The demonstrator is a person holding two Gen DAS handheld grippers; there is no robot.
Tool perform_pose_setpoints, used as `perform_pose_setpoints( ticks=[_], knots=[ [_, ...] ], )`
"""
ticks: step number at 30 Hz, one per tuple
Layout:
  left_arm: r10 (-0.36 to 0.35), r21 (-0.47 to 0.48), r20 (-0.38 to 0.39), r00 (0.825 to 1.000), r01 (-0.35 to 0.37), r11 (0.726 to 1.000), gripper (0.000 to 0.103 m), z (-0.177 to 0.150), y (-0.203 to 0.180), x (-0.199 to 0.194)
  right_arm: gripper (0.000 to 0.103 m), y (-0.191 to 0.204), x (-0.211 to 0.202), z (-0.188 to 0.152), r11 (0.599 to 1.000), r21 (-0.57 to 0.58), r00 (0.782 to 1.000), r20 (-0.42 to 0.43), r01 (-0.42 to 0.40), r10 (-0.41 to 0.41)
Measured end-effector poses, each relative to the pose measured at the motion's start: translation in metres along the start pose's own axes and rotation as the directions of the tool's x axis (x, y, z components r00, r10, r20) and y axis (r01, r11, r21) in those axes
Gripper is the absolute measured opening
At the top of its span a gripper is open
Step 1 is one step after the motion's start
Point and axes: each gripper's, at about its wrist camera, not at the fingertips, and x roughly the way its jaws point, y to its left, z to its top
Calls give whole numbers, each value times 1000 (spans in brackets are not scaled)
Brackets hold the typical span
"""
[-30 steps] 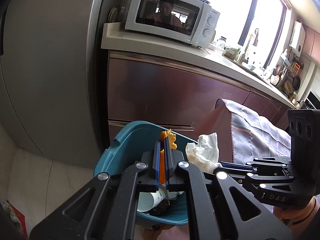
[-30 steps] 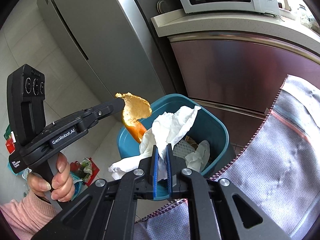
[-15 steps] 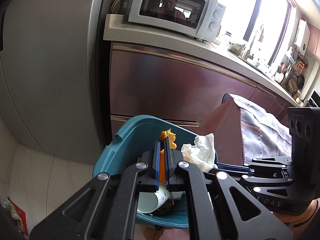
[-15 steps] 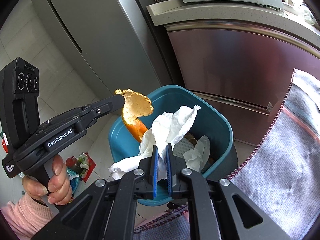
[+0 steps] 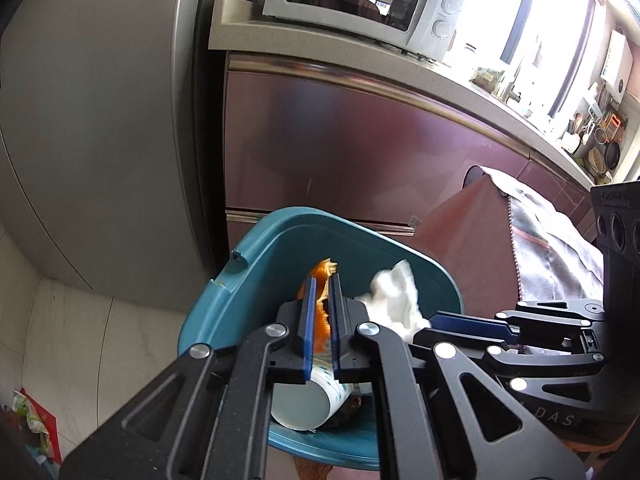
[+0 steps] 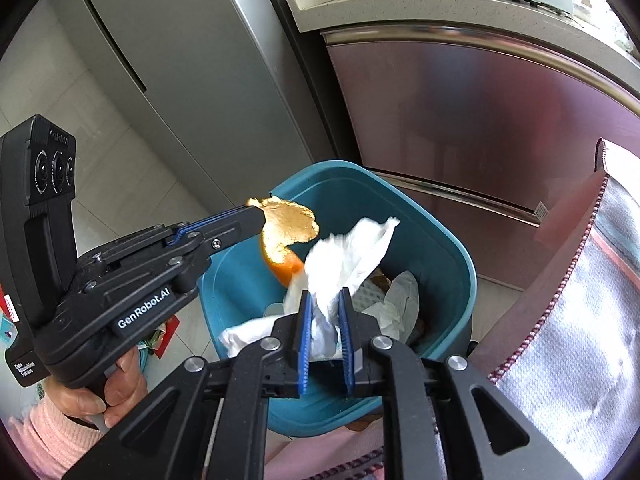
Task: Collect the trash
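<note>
While both my jaws have just been easing apart, left gripper [image 5: 323, 312] loosely pinches orange peel [image 6: 288, 236], right gripper [image 6: 325, 320] crumpled tissue [image 6: 340, 256]; both hang directly above the teal bin [image 6: 460, 256], so release drops straight down.

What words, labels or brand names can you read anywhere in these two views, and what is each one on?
"GenRobot.AI": side of the black left tongs.
"Data Acquisition System": white print on its handle, small.
"DAS": side of the black right tongs, partly cut off.
"Galanz": white microwave oven, small, likely.
Sticker on the maroon cabinet front: too small to read.
</note>
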Motion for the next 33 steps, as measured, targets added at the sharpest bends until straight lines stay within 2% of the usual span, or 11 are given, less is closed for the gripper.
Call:
perform_pose_setpoints(
  ticks=[9,13,14,15,16,17,19,21,22,27,33],
  knots=[
    [-8,3,2,1000,8,1000,33,-6,-3,3,17,-10,-9,-5,999,38,999,38,-26,25],
    [-16,29,51,999,14,999,50,-13,-8,-16,30,-11,-29,-18,999,35,994,106,-23,20],
    [-16,37,70,997,13,999,58,-14,-9,-23,32,-11,-36,-23,999,35,992,126,-21,17],
    [-13,44,86,996,9,999,70,-16,-11,-30,36,-11,-43,-28,999,34,989,150,-17,11],
    [-14,50,103,995,9,999,76,-17,-11,-38,46,-10,-51,-33,999,32,984,177,-10,5],
    [-13,56,125,992,6,998,83,-18,-12,-46,50,-9,-59,-38,1000,27,980,197,-2,-3],
    [-6,68,172,985,-5,998,89,-22,-16,-63,59,-7,-75,-50,999,12,968,249,32,-34],
    [-8,83,216,976,-10,997,98,-27,-20,-80,68,-5,-92,-62,997,13,951,300,77,-78],
    [-1,89,241,971,-21,996,97,-30,-24,-89,77,-4,-102,-68,995,21,937,333,98,-100],
    [8,147,332,943,-61,987,97,-51,-46,-130,95,0,-143,-104,978,62,865,458,200,-206],
    [-12,204,407,914,-78,976,97,-78,-82,-163,96,2,-179,-151,941,140,770,543,309,-334]
  ],
)
